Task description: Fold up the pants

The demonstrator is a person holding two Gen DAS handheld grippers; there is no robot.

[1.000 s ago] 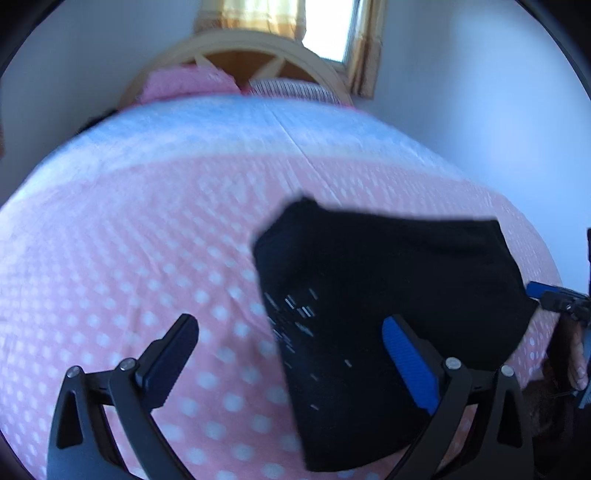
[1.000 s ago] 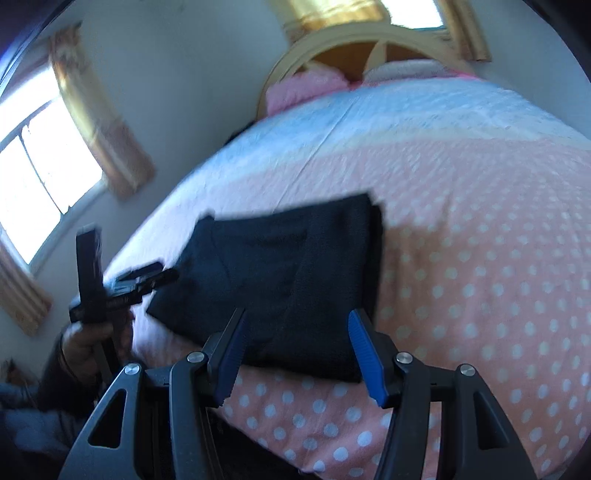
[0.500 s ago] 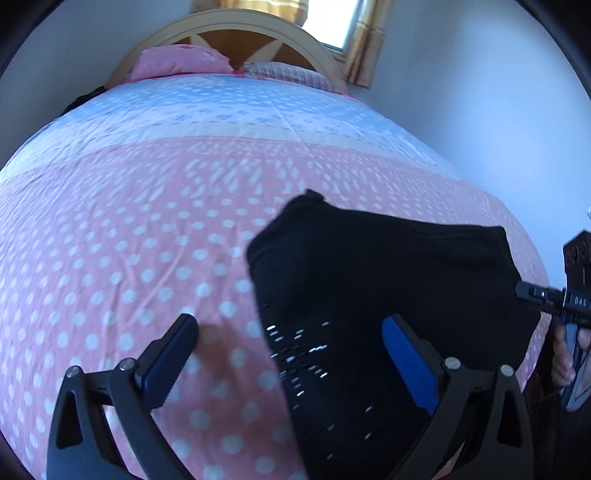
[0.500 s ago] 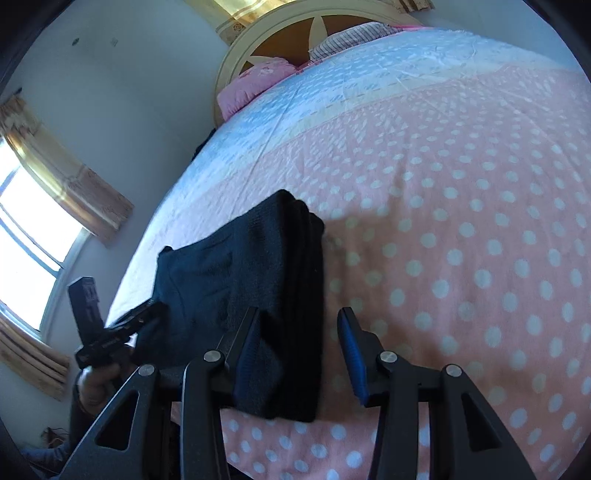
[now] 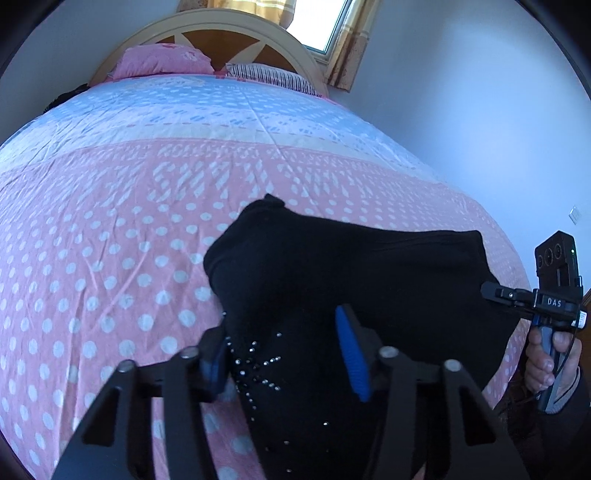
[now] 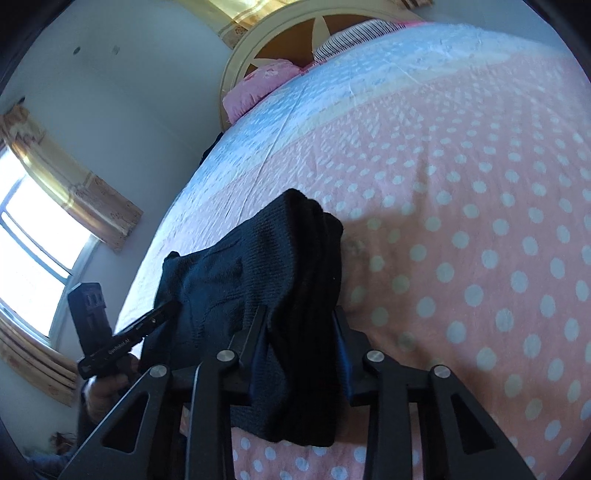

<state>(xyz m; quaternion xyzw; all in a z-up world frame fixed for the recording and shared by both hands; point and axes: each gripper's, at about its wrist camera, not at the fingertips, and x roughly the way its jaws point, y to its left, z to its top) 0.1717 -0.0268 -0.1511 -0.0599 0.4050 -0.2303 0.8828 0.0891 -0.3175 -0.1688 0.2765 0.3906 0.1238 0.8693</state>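
Black pants (image 5: 369, 280), right tool (image 5: 517, 295) (marked "DAS"), polka-dot bedspread (image 5: 110, 240)

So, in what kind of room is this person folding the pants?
Most likely a home bedroom: a bed with a pink, white-dotted cover, a rounded cream wooden headboard with a pink pillow, and a window with yellow curtains.
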